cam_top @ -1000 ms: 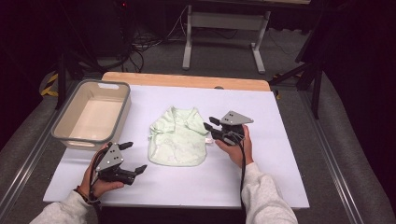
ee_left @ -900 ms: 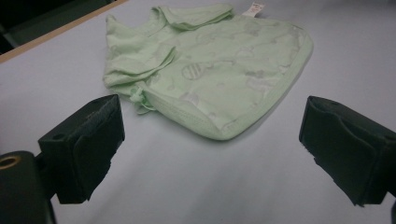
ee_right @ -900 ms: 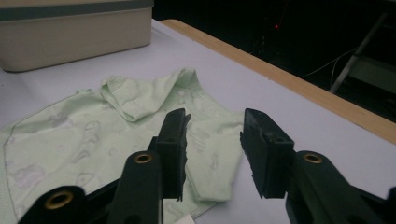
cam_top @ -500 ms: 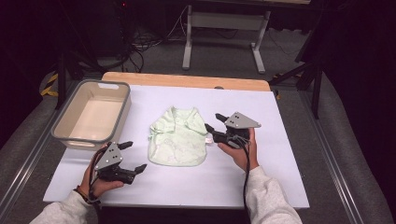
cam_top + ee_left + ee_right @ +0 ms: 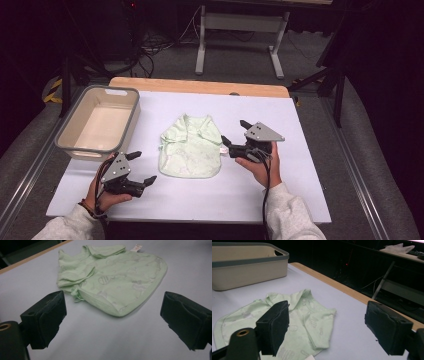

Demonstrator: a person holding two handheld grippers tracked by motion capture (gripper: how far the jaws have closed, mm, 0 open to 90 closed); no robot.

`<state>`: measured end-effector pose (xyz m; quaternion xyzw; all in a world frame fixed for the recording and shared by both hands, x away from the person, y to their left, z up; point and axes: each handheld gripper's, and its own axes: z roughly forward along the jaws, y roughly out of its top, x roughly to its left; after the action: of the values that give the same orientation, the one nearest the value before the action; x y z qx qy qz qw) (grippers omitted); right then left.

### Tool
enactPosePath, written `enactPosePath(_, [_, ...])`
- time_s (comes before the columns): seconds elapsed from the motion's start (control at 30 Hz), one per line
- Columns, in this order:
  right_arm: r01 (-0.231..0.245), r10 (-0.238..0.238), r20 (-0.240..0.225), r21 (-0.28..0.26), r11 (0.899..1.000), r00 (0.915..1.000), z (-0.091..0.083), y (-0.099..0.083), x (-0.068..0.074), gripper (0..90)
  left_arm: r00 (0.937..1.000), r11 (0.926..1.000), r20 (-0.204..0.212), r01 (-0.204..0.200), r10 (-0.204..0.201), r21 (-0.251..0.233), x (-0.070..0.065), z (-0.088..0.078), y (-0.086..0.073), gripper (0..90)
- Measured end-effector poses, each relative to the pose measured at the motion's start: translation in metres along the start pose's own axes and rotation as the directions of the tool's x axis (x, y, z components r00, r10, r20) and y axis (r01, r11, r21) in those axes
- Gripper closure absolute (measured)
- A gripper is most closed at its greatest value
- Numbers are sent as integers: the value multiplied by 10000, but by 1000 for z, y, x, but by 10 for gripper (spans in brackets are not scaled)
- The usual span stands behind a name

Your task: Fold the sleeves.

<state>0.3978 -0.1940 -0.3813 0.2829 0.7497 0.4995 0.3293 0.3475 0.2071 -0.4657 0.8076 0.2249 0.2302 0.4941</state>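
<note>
The pale green baby shirt (image 5: 190, 146) lies flat near the middle of the white bench (image 5: 300, 195), its long axis running near to far, collar at the far end and rounded hem toward you. Your right hand-held gripper (image 5: 232, 140) sits just beside the shirt's right edge, pointing left at it, so the cloth is directly ahead of its tips. In the right gripper view the folded sleeve (image 5: 319, 326) lies below and between the spread jaws, with nothing pinched. Your left hand-held gripper (image 5: 142, 167) rests at the near left, jaws spread and empty, with the shirt's near left hem a little to its right and beyond; it is near the cloth but not as close as the right one. The beige bin (image 5: 97, 125) stands at the far left, well apart from the shirt.

Compared with a second ago, your right jaws have just been opening, nothing between them now, and that hand has drawn slightly back and up from the sleeve edge. Your left hand has held its place.
</note>
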Motion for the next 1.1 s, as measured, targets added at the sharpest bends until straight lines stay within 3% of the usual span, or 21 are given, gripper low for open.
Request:
enactPosePath(0.3, [147, -145, 78, -179, 9997, 9999, -13, -1, 5, 175, 10000, 10000, -17, 22, -22, -52, 0, -1, 0, 74])
enactPosePath(0.63, [167, -177, -220, -465, 9988, 9996, -28, -10, 11, 182, 10000, 9999, 15, 69, -69, -145, 0, -2, 0, 71])
enactPosePath(0.7, [39, -52, -330, -395, 9992, 9994, -30, -15, 12, 181, 10000, 9999, 27, 61, -60, -143, 1, -2, 0, 71])
enactPosePath(0.77, [272, -270, 74, -241, 9993, 9996, -32, -20, 14, 178, 10000, 9999, 56, 57, -56, -149, 1, -2, 0, 72])
enactPosePath(1.1, [604, -604, 63, 106, 9981, 9982, -36, -40, 21, 177, 10000, 9999, 59, -57, 58, -110, 1, -1, 0, 73])
